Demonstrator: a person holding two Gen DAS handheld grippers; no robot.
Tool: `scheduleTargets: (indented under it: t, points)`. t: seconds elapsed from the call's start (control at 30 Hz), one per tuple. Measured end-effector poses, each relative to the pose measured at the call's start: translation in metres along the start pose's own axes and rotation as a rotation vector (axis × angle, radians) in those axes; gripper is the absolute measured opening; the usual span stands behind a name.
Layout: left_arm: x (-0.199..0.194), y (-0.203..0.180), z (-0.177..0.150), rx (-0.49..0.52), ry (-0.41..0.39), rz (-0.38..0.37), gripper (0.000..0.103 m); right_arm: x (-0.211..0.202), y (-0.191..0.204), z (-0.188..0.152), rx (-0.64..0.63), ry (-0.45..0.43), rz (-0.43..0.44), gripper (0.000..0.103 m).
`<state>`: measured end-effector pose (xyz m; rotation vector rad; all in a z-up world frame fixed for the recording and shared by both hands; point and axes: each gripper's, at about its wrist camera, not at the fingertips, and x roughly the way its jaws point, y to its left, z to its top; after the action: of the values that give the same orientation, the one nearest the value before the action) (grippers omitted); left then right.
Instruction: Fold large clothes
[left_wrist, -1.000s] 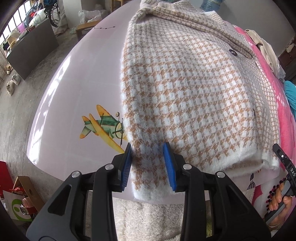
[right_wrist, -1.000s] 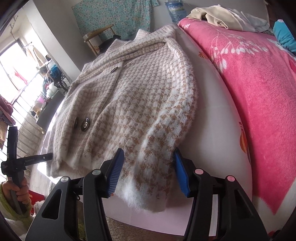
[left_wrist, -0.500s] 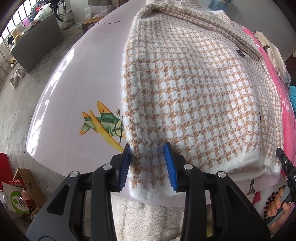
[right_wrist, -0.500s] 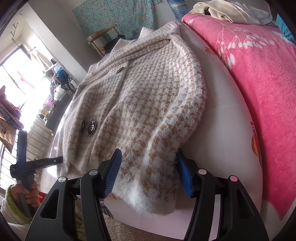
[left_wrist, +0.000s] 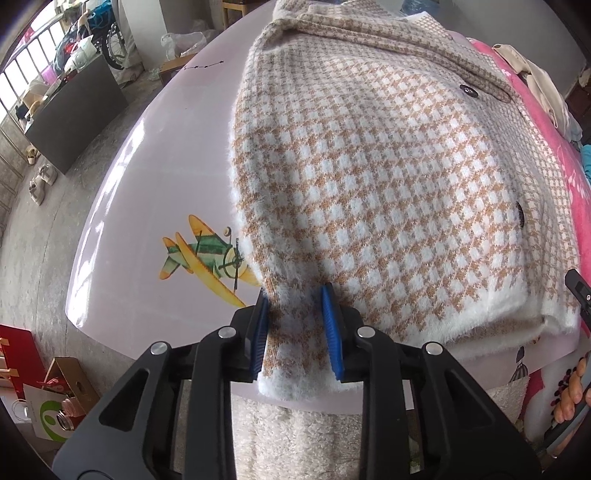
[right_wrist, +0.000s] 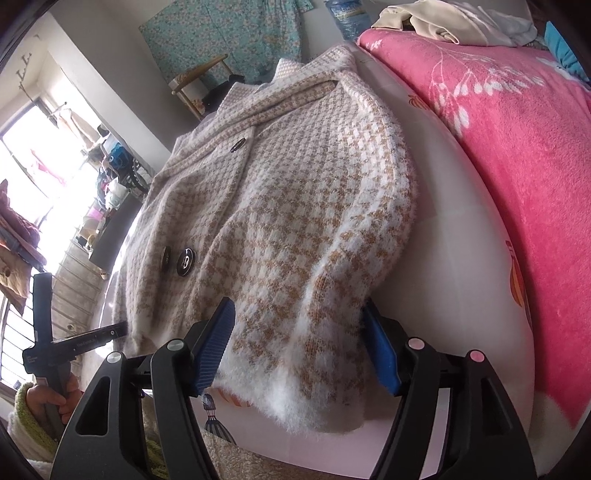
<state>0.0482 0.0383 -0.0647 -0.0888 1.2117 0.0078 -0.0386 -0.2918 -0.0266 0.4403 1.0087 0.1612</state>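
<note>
A fuzzy beige-and-white houndstooth coat (left_wrist: 369, 166) (right_wrist: 288, 206) lies front up, with dark buttons, on a pale pink table (left_wrist: 147, 184). My left gripper (left_wrist: 294, 295) points steeply down at the table's near edge. Its jaws are closing and the blue pads pinch the left sleeve's white cuff (left_wrist: 299, 376), which bunches between them. My right gripper (right_wrist: 297, 310) straddles the other sleeve cuff (right_wrist: 314, 398). Those jaws are opening and stand wide, with the fabric loose between them. The left gripper's handle (right_wrist: 74, 339) and a hand show at the right wrist view's left edge.
A pink blanket (right_wrist: 517, 147) covers the table's right side, with a heap of pale clothes (right_wrist: 443, 22) at its far end. An aeroplane print (left_wrist: 207, 254) marks the table left of the coat. A cardboard box (left_wrist: 62, 387) and a dark cabinet (left_wrist: 74, 122) stand on the floor.
The left jaws have narrowed and now pinch the cuff. The right jaws have spread wider around the other cuff. Both hands stayed roughly in place.
</note>
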Motion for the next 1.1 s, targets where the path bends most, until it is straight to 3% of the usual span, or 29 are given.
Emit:
scheduleTargets:
  t: [0.13, 0.37, 0.6, 0.9, 1.0, 1.1]
  points:
    - [-0.004, -0.002, -0.002, 0.019, -0.024, -0.015, 0.012, 0.001, 0.008, -0.001, -0.034, 0.003, -0.058, 0.063]
    - [-0.003, 0.005, -0.005, 0.027, -0.064, -0.091, 0.009, -0.004, -0.005, 0.003, 0.010, 0.033, -0.043, 0.054]
    - [0.002, 0.013, -0.002, 0.038, -0.096, -0.166, 0.008, 0.008, -0.015, 0.010, 0.037, 0.067, -0.022, 0.014]
    - [-0.089, 0.034, -0.007, 0.172, -0.283, -0.135, 0.006, -0.071, 0.009, 0.034, -0.059, 0.007, 0.050, 0.007]
    - [-0.101, 0.041, -0.011, 0.200, -0.268, -0.129, 0.006, -0.090, 0.014, 0.032, -0.070, 0.019, 0.064, 0.007]
    - [-0.080, 0.050, -0.021, 0.206, -0.181, -0.099, 0.006, -0.082, 0.005, 0.014, -0.047, 0.094, 0.018, 0.007]
